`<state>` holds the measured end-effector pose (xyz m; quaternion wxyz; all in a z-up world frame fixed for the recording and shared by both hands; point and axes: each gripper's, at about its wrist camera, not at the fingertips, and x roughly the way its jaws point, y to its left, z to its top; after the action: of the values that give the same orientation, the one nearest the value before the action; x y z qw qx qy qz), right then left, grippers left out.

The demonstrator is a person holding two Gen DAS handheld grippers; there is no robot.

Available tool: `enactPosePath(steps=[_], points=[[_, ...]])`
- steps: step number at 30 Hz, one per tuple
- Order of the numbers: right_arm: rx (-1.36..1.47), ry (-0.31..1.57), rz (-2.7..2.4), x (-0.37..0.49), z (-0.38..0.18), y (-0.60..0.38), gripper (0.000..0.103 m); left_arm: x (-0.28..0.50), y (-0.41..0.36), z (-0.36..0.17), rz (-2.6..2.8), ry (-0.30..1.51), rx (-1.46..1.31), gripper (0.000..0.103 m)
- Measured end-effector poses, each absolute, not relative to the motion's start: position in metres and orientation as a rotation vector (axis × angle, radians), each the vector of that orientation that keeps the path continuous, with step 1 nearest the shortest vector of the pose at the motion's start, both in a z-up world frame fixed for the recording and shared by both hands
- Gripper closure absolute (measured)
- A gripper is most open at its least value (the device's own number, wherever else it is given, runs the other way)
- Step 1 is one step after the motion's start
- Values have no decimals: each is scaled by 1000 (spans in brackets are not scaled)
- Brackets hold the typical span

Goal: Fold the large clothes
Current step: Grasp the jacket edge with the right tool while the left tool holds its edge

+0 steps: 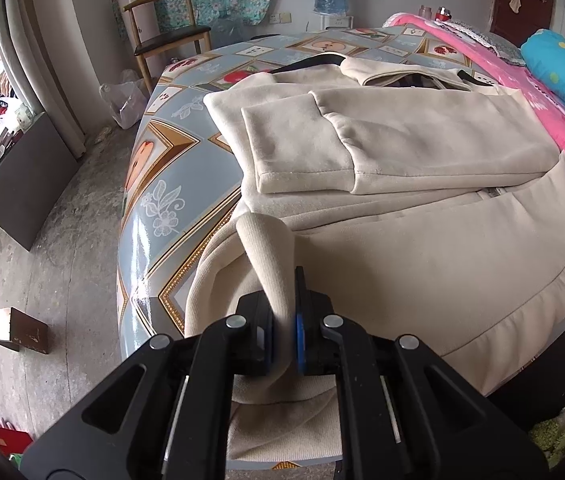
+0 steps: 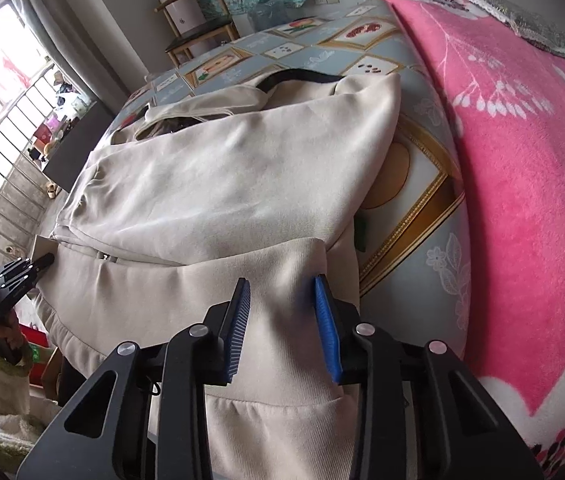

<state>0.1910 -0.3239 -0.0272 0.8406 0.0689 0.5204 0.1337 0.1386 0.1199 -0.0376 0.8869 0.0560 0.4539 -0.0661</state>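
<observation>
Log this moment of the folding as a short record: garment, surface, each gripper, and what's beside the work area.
garment: beige jacket, both sleeves folded across the front, hem nearest the cameras
surface: table with patterned cloth
left gripper: shut on a pinched-up fold at the hem's left corner
right gripper: jaws part open, astride a raised ridge of hem; pads not clearly pressing
beside: pink blanket to the right; wooden chair beyond the table

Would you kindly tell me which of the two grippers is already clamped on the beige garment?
The left gripper: its pads pinch a fold of the beige fleece garment. The right gripper straddles the hem with visible gaps.
</observation>
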Motion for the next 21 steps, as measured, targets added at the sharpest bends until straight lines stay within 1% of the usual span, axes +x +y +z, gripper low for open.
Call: enactPosePath(steps=[9,14,17,19,21], points=[[193,1108,260,193,-31,-335,70,138,119,-38,-140,944,127,95],[192,1152,289,204,-38,-332,68,138,118,-37,-146,941,136,95],[203,1188,323,203,-39,-332,62,138,119,-37,-152,940,131,95],[177,1215,351,197,-37,-328,55,138,120,-37,-155,938,128,95],[133,1237,368,191,-37,-323,54,138,121,-38,-157,936,125,95]])
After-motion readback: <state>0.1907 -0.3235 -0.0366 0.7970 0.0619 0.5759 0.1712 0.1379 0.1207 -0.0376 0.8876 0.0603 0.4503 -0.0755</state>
